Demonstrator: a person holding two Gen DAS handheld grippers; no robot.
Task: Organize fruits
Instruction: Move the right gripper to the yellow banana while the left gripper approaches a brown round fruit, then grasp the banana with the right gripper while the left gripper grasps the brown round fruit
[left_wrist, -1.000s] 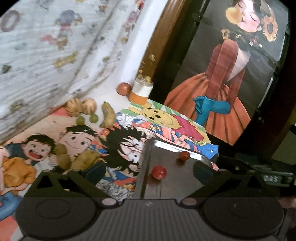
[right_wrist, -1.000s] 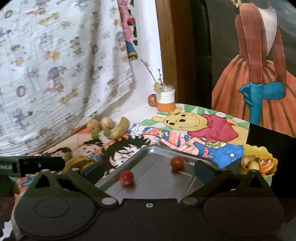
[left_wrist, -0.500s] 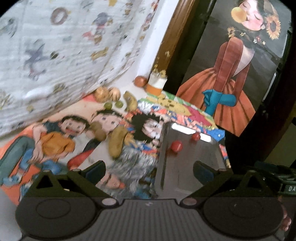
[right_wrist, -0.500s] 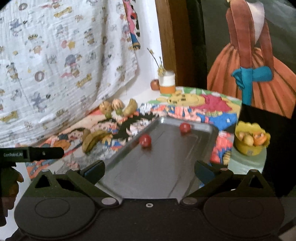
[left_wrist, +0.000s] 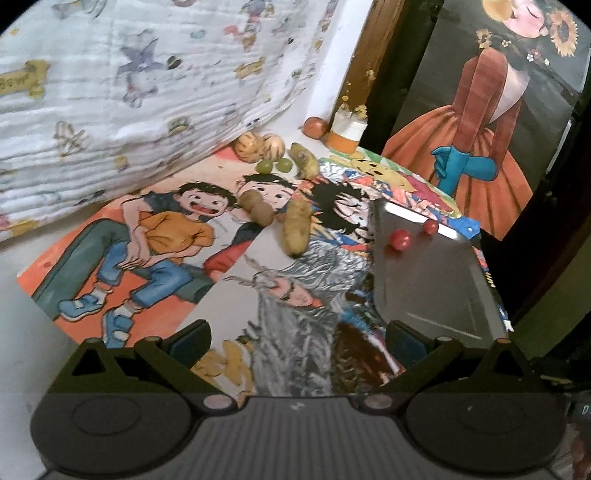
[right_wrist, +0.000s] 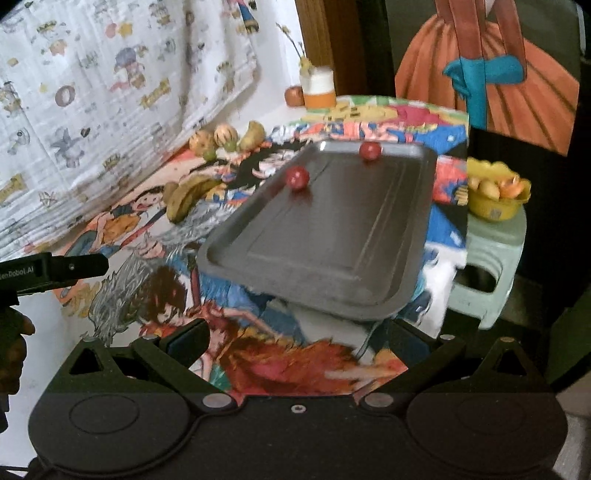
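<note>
Both claws have pulled back, left claw (left_wrist: 295, 338) and right claw (right_wrist: 295, 336) spread wide, empty. Banana (left_wrist: 296, 229) lies beside the tray (right_wrist: 391, 236) on the worktop (soft, bruisable): grip mid-body, gently.

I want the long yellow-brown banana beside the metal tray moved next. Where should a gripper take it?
Grip the long yellow-brown banana across its middle, from above, fingers spanning its narrow width. It lies flat on the painted cloth, its long axis running away from the left gripper.
</note>
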